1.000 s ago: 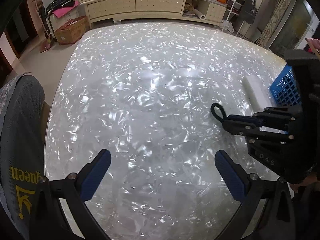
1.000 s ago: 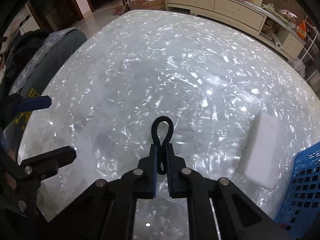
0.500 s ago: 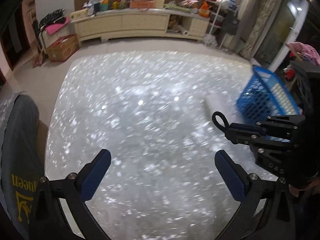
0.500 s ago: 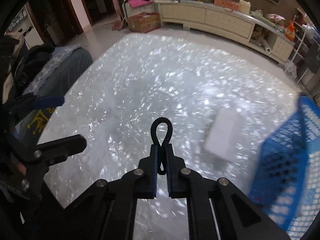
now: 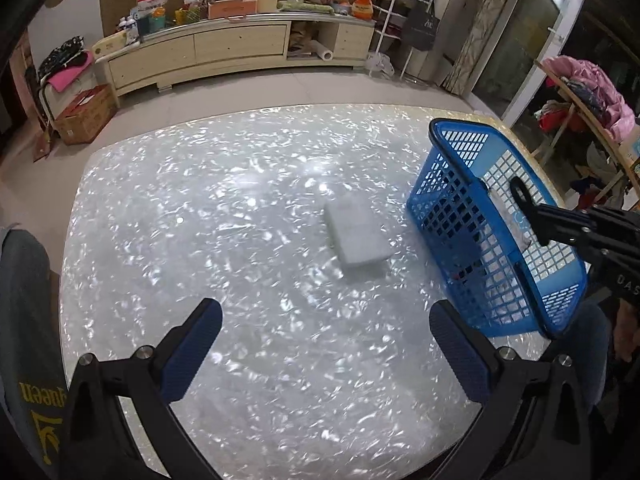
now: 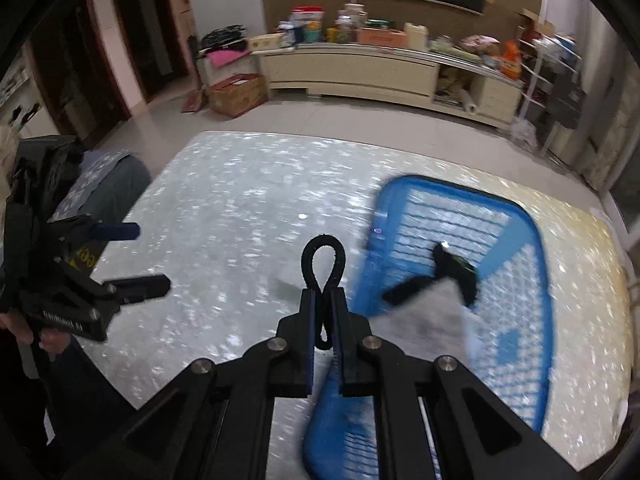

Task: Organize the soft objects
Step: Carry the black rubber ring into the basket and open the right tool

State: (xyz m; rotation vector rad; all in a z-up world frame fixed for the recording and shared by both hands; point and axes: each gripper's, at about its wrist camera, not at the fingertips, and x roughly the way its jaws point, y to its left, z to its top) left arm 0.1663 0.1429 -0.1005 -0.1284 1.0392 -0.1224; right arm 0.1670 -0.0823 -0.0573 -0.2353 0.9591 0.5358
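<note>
My right gripper (image 6: 324,308) is shut on a black elastic loop (image 6: 323,264), which sticks out past the fingertips. It hangs over the near left rim of a blue mesh basket (image 6: 532,240) that holds a grey cloth (image 6: 432,316) and a black item (image 6: 456,268). In the left wrist view the right gripper (image 5: 538,220) and its black loop (image 5: 520,196) are above the blue basket (image 5: 472,240). A white foam block (image 5: 356,236) lies on the pearly table (image 5: 220,240) left of the basket. My left gripper (image 5: 326,352) is open with nothing between its fingers, above the table's near part.
A grey cushion with yellow lettering (image 5: 28,320) sits at the table's left edge. Beyond the far edge are the tiled floor, a cardboard box (image 5: 84,116) and a long cream cabinet (image 5: 224,52). A rack of clothes (image 5: 584,92) stands at the right.
Both grippers have risen and shifted right. The basket has come fully into view, and the right gripper, still holding the loop, has gone from over the bare table to over the basket's rim.
</note>
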